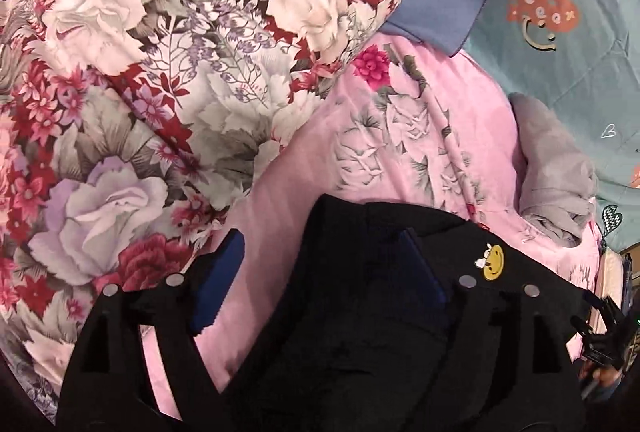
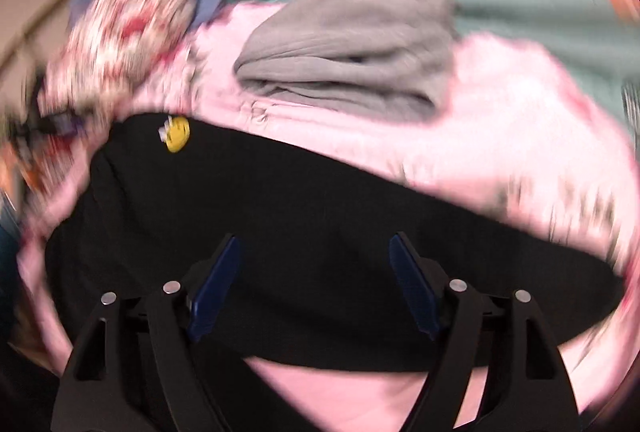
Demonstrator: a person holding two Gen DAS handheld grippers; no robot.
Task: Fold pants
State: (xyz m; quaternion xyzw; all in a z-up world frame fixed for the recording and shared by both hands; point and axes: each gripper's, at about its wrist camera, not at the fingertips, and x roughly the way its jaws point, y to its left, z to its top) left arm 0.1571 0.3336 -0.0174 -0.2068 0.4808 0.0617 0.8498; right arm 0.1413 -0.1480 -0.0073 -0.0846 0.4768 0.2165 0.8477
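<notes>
Two grippers, left gripper (image 1: 320, 264) and right gripper (image 2: 314, 270), hover with jaws spread and empty over the black fabric pants (image 2: 280, 232) lying folded on the pink floral bedsheet (image 2: 500, 80). One fold looks finished; next needs a fresh edge grasp.

Bed (image 1: 420, 136) under pink floral sheet

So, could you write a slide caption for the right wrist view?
Open right gripper above folded black pants with yellow smiley patch, grey folded garment behind on pink sheet.
</notes>
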